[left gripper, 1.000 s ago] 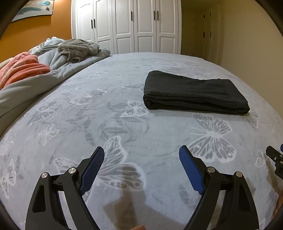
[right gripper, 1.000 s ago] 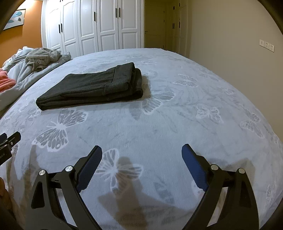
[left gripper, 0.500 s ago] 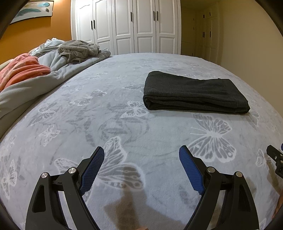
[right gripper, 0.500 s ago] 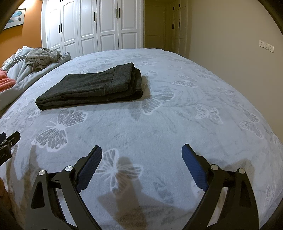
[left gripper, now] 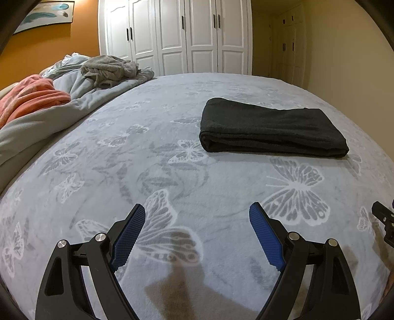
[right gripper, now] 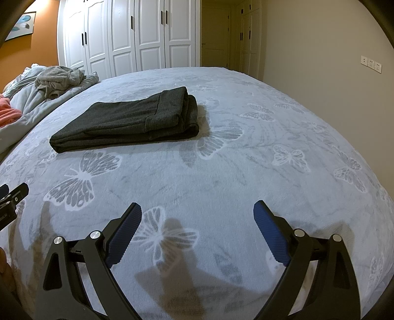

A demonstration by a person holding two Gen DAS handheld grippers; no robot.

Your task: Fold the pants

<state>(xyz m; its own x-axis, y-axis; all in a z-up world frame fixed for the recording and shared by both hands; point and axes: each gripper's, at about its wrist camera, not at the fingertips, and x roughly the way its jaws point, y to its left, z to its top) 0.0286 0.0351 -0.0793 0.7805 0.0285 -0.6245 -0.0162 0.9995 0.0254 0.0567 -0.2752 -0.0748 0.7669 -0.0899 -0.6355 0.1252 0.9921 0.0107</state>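
1. Surroundings. A grey bedspread printed with white butterflies spans both views. Far ahead and to the left of the left gripper lie a bunched grey duvet, a crumpled grey garment on top of it, and an orange-pink blanket. White wardrobe doors stand beyond the bed; a framed picture hangs on the orange wall. Wall sockets sit to the far right of the right gripper. Only open bedspread lies between either gripper and the garment.
2. Task object. The dark grey pants lie folded into a flat rectangle on the bedspread, ahead and slightly right of the left gripper, and ahead and left of the right gripper, well apart from both.
3. Grippers. Both sets of blue-padded jaws are spread wide and hold nothing; each hovers over the bedspread. A part of the other gripper shows at each view's edge.
4. Writing. Lettering on the black part at the left edge of the right view is too small to read.
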